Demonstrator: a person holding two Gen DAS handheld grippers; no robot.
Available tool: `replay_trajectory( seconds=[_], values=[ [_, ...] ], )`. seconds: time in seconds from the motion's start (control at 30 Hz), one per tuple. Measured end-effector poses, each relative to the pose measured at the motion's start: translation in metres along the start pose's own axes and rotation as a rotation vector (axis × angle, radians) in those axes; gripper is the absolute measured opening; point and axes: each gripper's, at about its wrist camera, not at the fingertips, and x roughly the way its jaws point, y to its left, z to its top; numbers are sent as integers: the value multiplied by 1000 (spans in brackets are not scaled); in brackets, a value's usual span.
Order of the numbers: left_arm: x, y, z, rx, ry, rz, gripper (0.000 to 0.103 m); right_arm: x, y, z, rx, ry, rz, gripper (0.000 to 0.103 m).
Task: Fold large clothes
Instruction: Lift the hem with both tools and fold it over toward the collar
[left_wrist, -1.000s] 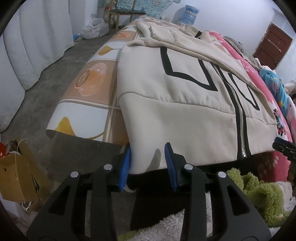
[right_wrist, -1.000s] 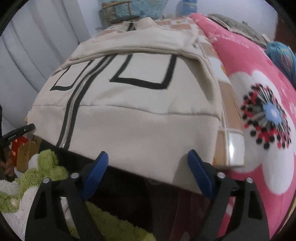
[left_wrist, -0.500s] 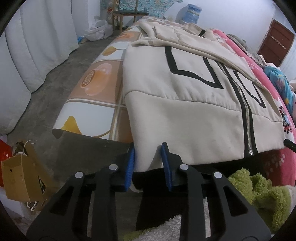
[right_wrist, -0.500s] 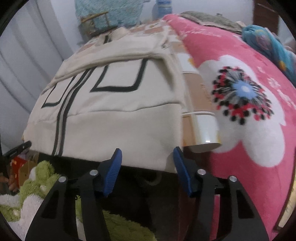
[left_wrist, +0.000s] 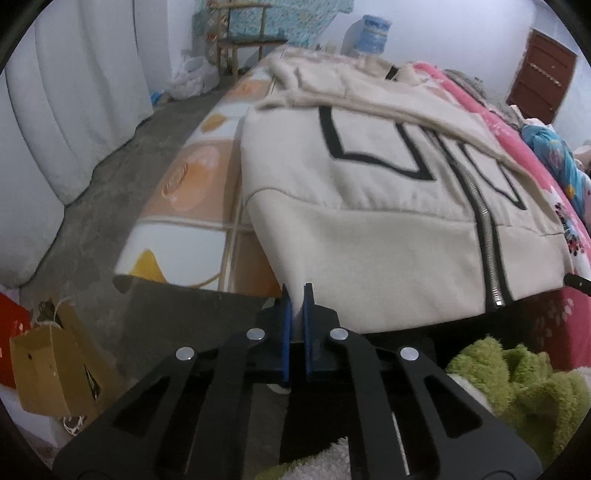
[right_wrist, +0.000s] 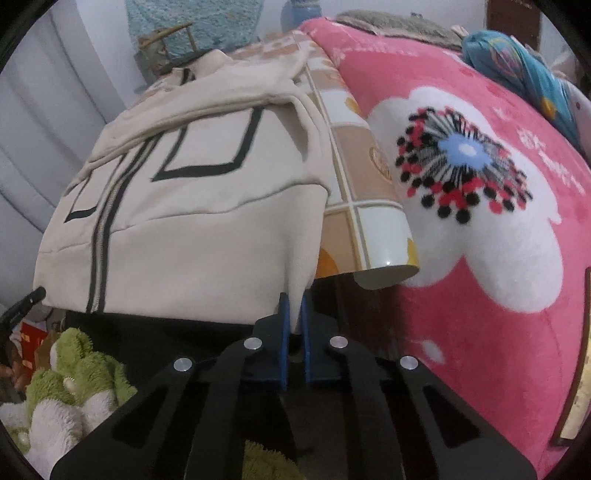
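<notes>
We have both claws angled steeply downward. Our left claw (left_wrist: 296, 295) is clamped tight, blue pads nearly meeting on a pinch of cream fabric. Our right claw (right_wrist: 294, 303) is clamped the same way, its pads pressing a thin fold of that same fabric between them.

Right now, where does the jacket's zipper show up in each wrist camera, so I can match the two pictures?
Left wrist view: the zipper runs down the right part of the cream jacket, ending at the hem.
Right wrist view: the zipper runs down the jacket's left part, ending at the hem low on the left.
Shared landmark: the green plush toy lies below the hem in both views, lower right in the left view, lower left in the right.
</notes>
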Motion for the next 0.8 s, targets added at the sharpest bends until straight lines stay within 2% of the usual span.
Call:
replay_trajectory(
  seconds=[0.13, 0.33, 0.43, 0.5, 0.6, 0.7, 0.8],
  values=[
    [-28, -1, 3, 17, -60, -37, 4, -14, 1, -1, -15, -18, 12, 5],
    [-48, 0, -5, 21, -25, -87, 4, -30, -5, -5, 0, -12, 54, 5],
    [-54, 7, -2, -33, -31, -163, 4, -35, -11, -3, 43, -18, 129, 5],
    [-57, 11, 16, -86, -63, -240, 4, -40, -10, 9, 49, -51, 187, 5],
    [-57, 13, 49, -134, -122, -323, 4, -49, 1, 37, 3, -123, 212, 5],
    [-52, 10, 77, -151, -172, -358, 4, -53, 9, 68, -16, -198, 238, 5],
    [-35, 9, 103, -171, -189, -317, 4, -44, 9, 101, 10, -240, 255, 5]
  ],
)
